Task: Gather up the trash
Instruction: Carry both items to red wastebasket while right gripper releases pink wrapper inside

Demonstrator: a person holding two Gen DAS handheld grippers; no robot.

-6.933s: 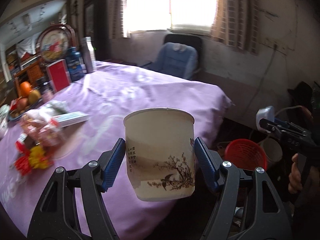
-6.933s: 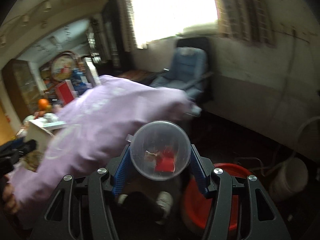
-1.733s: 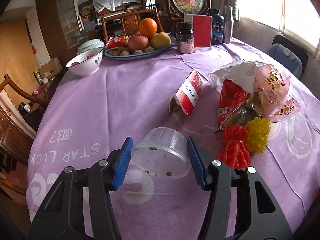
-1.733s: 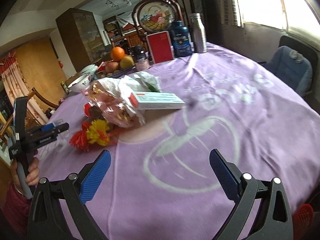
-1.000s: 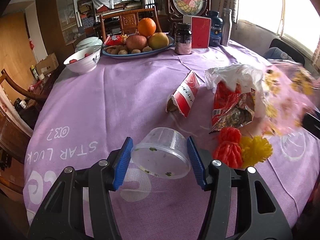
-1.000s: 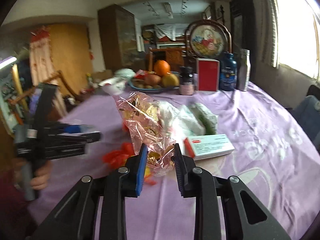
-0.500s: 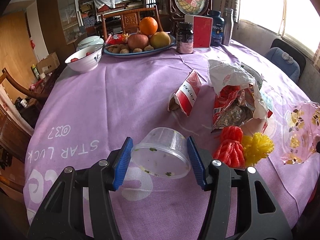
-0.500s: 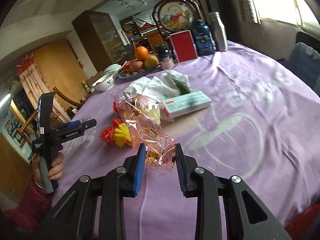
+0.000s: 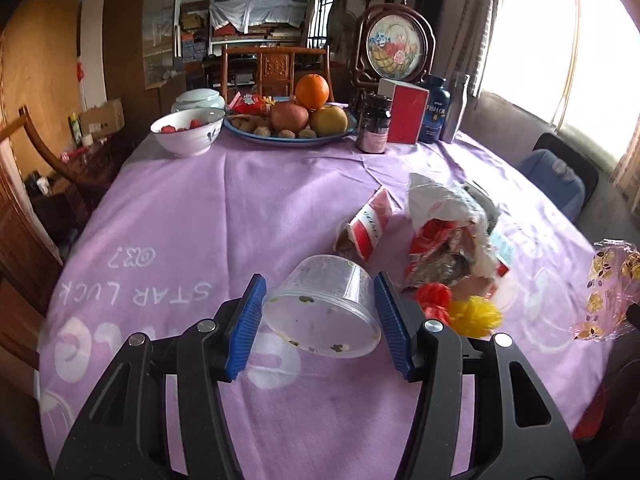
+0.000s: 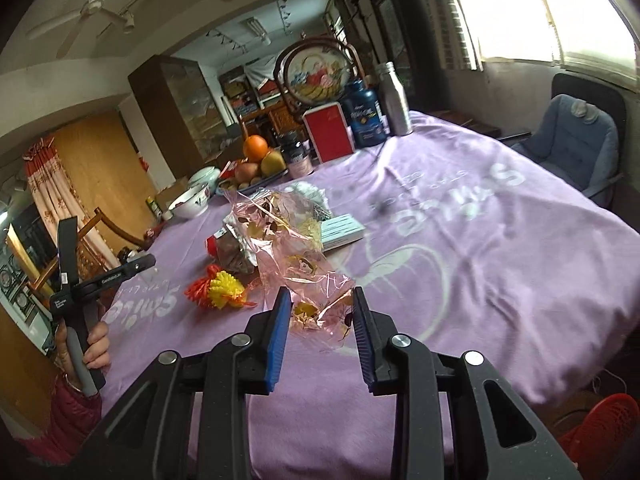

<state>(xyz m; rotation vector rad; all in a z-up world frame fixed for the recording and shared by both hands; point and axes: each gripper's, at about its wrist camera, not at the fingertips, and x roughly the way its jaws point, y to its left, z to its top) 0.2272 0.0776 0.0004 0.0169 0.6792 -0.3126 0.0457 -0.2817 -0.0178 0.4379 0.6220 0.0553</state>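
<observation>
My left gripper (image 9: 318,322) is shut on a clear plastic cup (image 9: 324,306) with food specks, held on its side just above the purple tablecloth (image 9: 192,216). My right gripper (image 10: 322,334) is shut on a crinkled pink cellophane bag (image 10: 296,260) with gold flowers, lifted above the cloth; the bag also shows in the left wrist view (image 9: 608,292) at the right edge. On the table lie a red-and-white carton (image 9: 366,226), a torn red snack bag under white plastic (image 9: 444,236), and red and yellow pompoms (image 9: 460,308).
At the far side stand a fruit plate (image 9: 296,120), a white bowl (image 9: 188,132), a dark jar (image 9: 374,124), a red box (image 9: 408,114) and bottles. A flat pale box (image 10: 344,232) lies mid-table. A red basket (image 10: 604,420) sits on the floor right. A blue chair (image 10: 576,140) stands beyond.
My right gripper closed on the pink cellophane bag, lifted it off the pile and pulled it back toward the table's near edge. My left gripper holds the cup almost still.
</observation>
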